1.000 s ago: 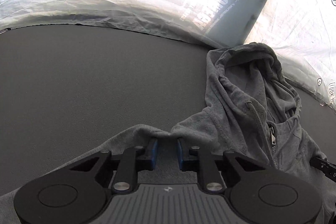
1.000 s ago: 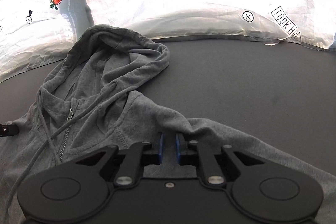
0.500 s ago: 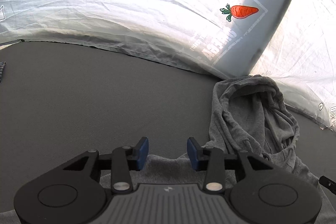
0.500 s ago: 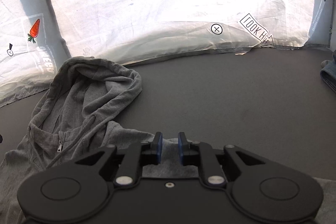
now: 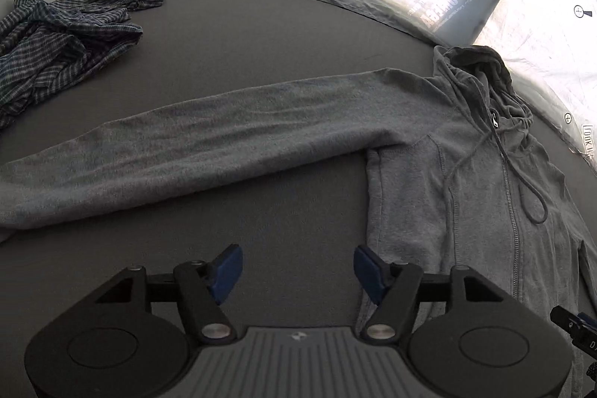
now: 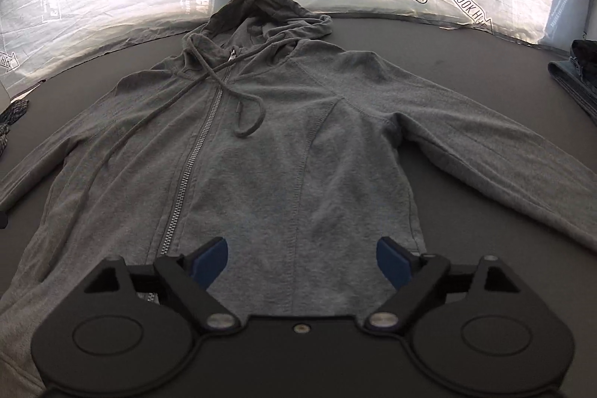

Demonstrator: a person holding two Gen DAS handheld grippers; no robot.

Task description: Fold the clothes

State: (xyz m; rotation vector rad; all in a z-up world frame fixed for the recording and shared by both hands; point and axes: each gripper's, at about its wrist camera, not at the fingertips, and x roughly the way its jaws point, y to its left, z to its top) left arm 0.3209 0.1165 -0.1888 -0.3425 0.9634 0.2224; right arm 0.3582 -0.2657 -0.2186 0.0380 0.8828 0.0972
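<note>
Lying zipped and face-up across the dark table (image 6: pixel 429 36), sleeves spread, the grey hoodie (image 6: pixel 283 152) looks ready for its first fold, both the left gripper (image 5: pixel 298 267) and right gripper (image 6: pixel 302 262) having just opened wide, empty, so next comes pinching a sleeve.

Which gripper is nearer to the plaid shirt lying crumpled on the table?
Left. The left gripper is open beside the hoodie's sleeve, on the plaid shirt's side. The right gripper is open over the hoodie's body, farther away.
</note>
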